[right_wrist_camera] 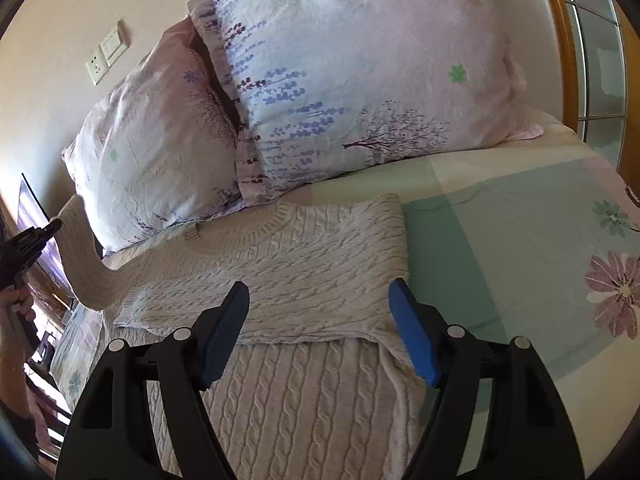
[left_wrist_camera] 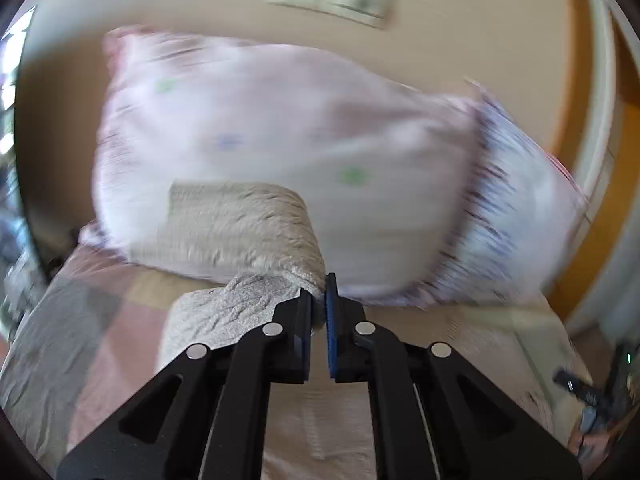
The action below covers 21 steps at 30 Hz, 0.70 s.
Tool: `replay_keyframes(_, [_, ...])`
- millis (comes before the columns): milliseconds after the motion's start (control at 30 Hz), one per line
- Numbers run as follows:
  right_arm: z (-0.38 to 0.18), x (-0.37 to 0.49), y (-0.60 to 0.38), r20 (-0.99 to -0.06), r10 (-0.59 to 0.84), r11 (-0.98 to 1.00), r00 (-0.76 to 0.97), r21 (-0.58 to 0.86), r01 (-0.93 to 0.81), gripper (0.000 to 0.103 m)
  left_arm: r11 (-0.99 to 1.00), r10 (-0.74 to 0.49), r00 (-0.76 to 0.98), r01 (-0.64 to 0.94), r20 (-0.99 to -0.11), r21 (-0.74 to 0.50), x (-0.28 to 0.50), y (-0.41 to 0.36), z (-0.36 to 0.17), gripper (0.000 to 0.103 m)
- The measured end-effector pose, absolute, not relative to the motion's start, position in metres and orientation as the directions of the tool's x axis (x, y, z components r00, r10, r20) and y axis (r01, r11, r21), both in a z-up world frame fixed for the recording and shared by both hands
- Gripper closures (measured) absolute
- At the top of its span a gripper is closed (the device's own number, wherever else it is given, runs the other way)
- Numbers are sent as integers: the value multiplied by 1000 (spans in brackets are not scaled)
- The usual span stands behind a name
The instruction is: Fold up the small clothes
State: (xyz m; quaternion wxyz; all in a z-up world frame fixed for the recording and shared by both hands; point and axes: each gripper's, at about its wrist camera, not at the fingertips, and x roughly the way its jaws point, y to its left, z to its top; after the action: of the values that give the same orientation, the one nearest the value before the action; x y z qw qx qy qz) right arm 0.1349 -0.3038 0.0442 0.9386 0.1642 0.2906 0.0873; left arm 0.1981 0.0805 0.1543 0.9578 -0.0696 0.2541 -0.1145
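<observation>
A cream cable-knit sweater [right_wrist_camera: 296,264] lies on the bed, its right sleeve folded across the chest. My right gripper [right_wrist_camera: 320,320] is open and empty, hovering just above the sweater's middle. My left gripper [left_wrist_camera: 319,300] is shut on the sweater's left sleeve [left_wrist_camera: 244,232] and holds it lifted off the bed; the view is motion-blurred. In the right wrist view the lifted sleeve [right_wrist_camera: 80,256] rises at the far left to the left gripper [right_wrist_camera: 56,226].
Two floral pillows [right_wrist_camera: 360,80] lean against the wall at the head of the bed. The patterned bedsheet [right_wrist_camera: 520,240] spreads to the right. A wall socket panel [right_wrist_camera: 108,52] is behind. A wooden window frame [right_wrist_camera: 568,60] stands at the right.
</observation>
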Motion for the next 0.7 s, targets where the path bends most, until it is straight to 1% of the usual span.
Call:
replay_keyframes(33, [43, 133, -308, -523, 254, 930, 814, 362, -57, 29, 944, -329, 807, 287, -491, -161, 193, 39, 148, 89])
replay_keyframes(67, [41, 132, -310, -527, 255, 929, 811, 366, -53, 29, 905, -413, 746, 399, -522, -147, 189, -5, 135, 66])
replay_keyframes(100, [39, 130, -312, -535, 258, 927, 804, 372, -49, 29, 873, -454, 689, 469, -565, -130, 187, -42, 119, 40])
replay_keyframes(167, [35, 125, -314, -549, 261, 923, 794, 382, -39, 30, 849, -429, 623, 525, -654, -57, 186, -88, 87, 39])
replay_keyframes(233, [34, 111, -319, -556, 276, 916, 784, 398, -40, 30, 850, -392, 597, 525, -700, -29, 179, -89, 72, 39])
replay_keyframes(333, [32, 84, -328, -575, 253, 925, 778, 380, -20, 30, 892, -376, 606, 443, -701, -96, 159, -35, 70, 35])
replay_keyframes(367, [29, 76, -333, -586, 255, 922, 769, 387, -11, 30, 912, -357, 621, 392, -698, -118, 150, -10, 71, 31])
replay_keyframes(500, [1, 50, -349, -630, 338, 868, 699, 496, 27, 31, 963, -268, 623, 184, -735, -196, 111, 80, 54, 30])
replay_keyframes(533, [-5, 45, -350, -633, 359, 854, 685, 519, 32, 33, 962, -270, 610, 144, -745, -231, 98, 96, 46, 32])
replay_keyframes(567, [-13, 39, -350, -634, 386, 838, 670, 544, 32, 38, 954, -288, 590, 106, -754, -282, 87, 113, 36, 34])
replay_keyframes(600, [-21, 33, -349, -631, 418, 821, 653, 571, 26, 39, 943, -307, 576, 75, -758, -325, 75, 126, 27, 39])
replay_keyframes(633, [-21, 25, -347, -618, 416, 821, 667, 570, 16, 40, 935, -319, 567, 57, -759, -350, 67, 131, 20, 42])
replay_keyframes(667, [-23, 20, -345, -620, 425, 820, 660, 572, 9, 47, 924, -337, 559, 42, -757, -380, 57, 137, 12, 50])
replay_keyframes(700, [-25, 14, -343, -614, 446, 810, 652, 586, -2, 54, 918, -344, 577, 41, -741, -395, 44, 139, 9, 54])
